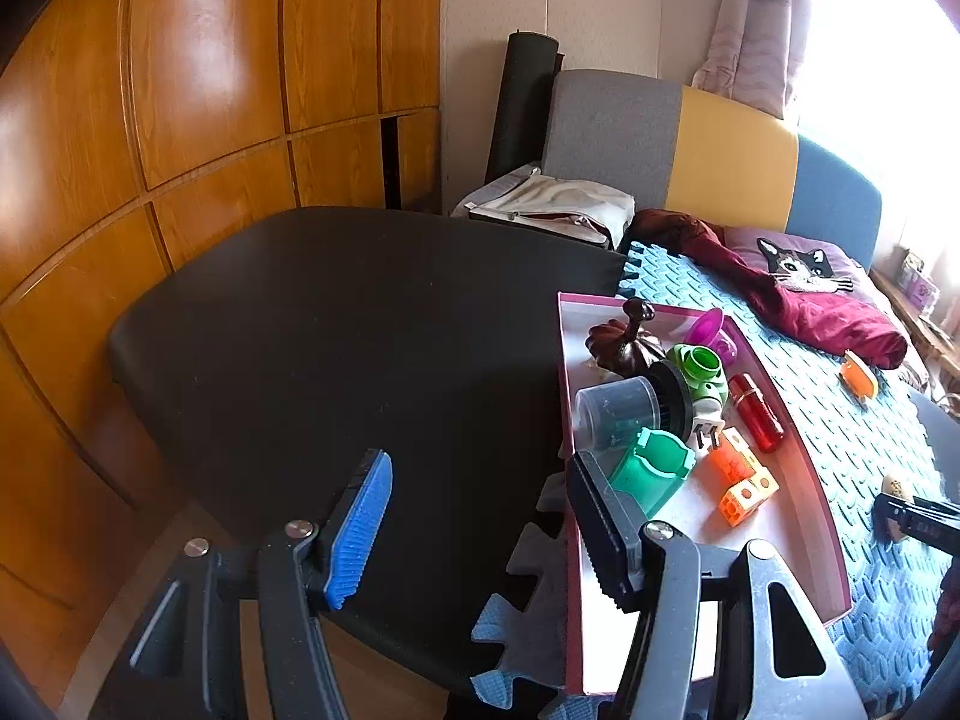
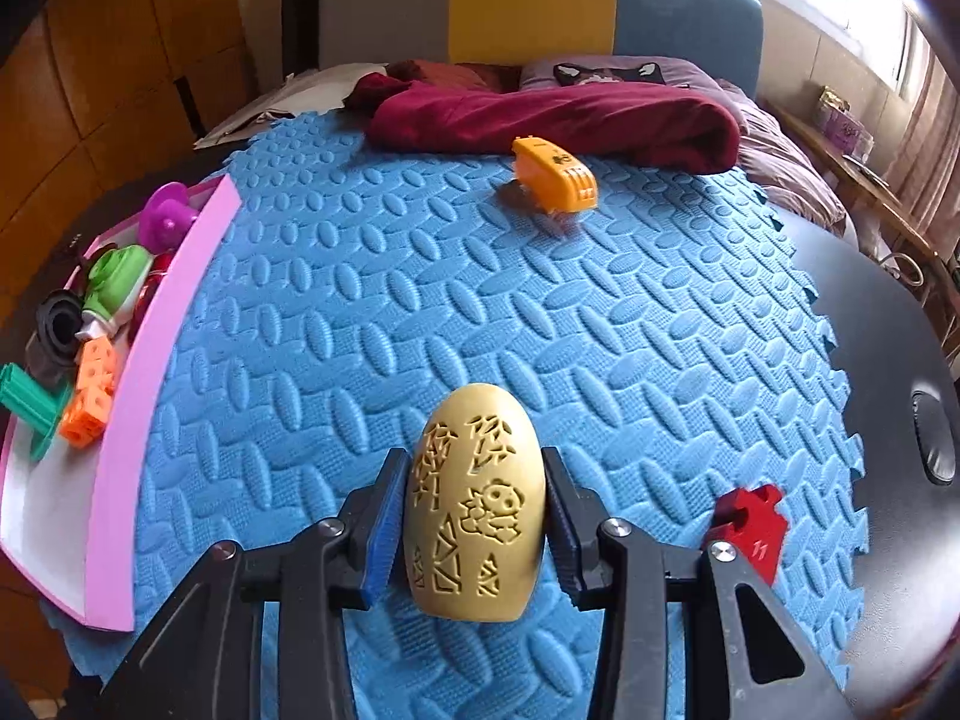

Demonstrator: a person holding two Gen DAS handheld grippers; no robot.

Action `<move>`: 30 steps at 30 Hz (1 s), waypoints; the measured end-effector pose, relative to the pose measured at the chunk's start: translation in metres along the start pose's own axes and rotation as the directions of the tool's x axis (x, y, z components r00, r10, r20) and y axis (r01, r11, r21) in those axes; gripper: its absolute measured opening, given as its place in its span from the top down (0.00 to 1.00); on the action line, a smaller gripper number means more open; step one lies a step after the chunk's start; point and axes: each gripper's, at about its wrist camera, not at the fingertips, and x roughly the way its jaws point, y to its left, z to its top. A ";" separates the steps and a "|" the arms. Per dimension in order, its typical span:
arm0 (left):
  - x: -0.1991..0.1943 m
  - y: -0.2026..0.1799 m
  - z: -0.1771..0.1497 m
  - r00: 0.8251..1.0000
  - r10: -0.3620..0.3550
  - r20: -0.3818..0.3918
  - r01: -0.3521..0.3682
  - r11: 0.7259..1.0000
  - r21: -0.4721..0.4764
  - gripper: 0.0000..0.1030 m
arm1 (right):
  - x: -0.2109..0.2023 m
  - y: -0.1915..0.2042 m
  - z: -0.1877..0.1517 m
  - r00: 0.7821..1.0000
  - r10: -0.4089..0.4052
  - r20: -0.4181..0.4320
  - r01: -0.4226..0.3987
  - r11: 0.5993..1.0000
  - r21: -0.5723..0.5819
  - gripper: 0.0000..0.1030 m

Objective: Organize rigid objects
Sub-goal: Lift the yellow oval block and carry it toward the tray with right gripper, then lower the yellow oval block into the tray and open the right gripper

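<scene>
Left gripper (image 1: pixel 480 531) angled downward, jaws apart, empty; right gripper (image 2: pixel 474 522) angled downward, jaws clamped, gripping.

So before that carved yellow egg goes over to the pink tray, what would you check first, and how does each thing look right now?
1. Right gripper pads against the carved egg on both sides: ok.
2. Egg lifted clear of the blue mat: cannot tell.
3. Bare floor in the pink tray: ok.
4. Left gripper empty, jaws apart: ok.
5. Left gripper out of the way: not ok, at the tray edge.
</scene>
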 end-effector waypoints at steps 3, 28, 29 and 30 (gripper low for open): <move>0.001 0.001 -0.002 1.000 -0.002 -0.003 0.002 1.000 0.002 0.40 | -0.002 0.006 -0.002 0.999 0.036 -0.001 -0.036 0.999 0.016 0.59; 0.003 0.009 0.000 1.000 0.015 0.007 -0.015 1.000 -0.014 0.40 | -0.064 0.198 0.001 0.931 0.362 0.043 -0.335 0.897 -0.289 0.59; 0.002 0.009 0.000 1.000 0.017 0.008 -0.017 1.000 -0.014 0.40 | -0.063 0.204 0.000 0.931 0.362 0.037 -0.336 0.894 -0.297 0.59; 0.002 0.010 0.000 1.000 0.019 0.009 -0.019 1.000 -0.015 0.40 | -0.061 0.209 0.000 0.932 0.362 0.032 -0.336 0.892 -0.303 0.59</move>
